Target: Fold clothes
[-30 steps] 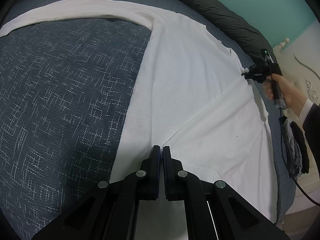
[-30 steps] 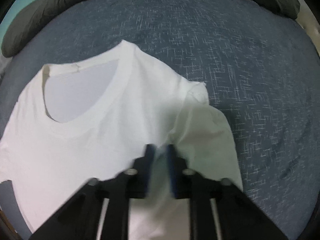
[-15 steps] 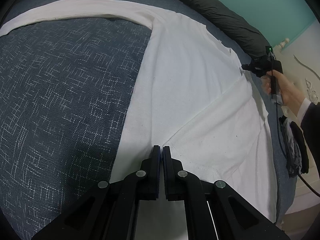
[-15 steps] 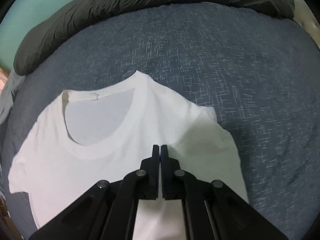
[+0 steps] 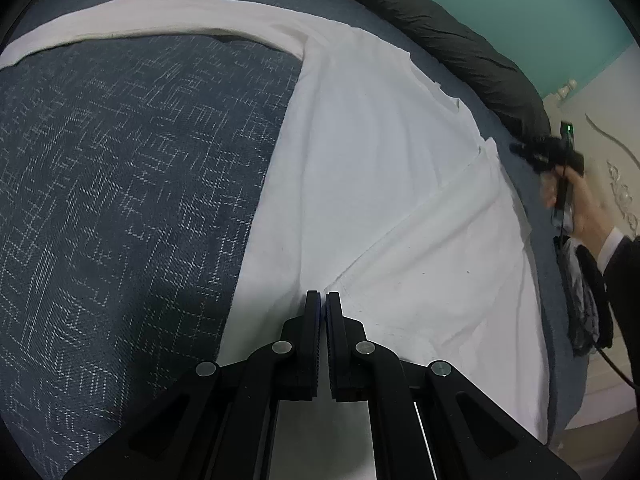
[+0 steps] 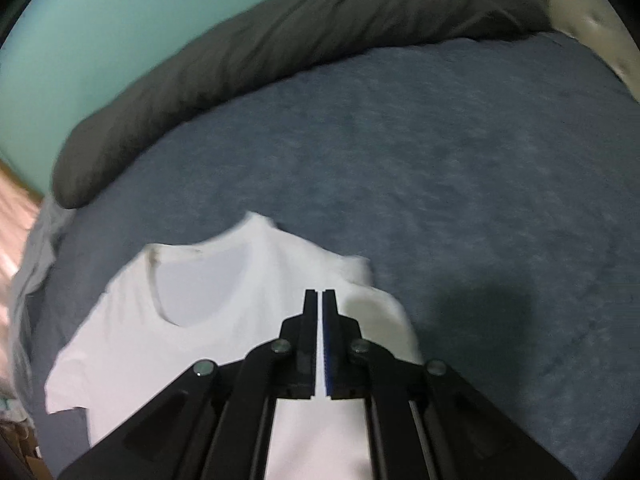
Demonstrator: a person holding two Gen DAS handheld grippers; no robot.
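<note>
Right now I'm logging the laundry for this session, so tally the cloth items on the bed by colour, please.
White: 1, the T-shirt, one side folded over.
Dark grey: 1, the rolled duvet along the far edge.
Blue patterned: 1, the bedspread underneath.
Total: 3. A dark bundle hangs off the bed's side; not counted.

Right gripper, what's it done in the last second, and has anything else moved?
The right gripper has pulled back and up off the folded sleeve of the white T-shirt. Its fingers, slightly apart a second ago, are now shut with nothing between them. The left gripper stays shut over the shirt's body, and the T-shirt lies as it did on the blue bedcover.
</note>
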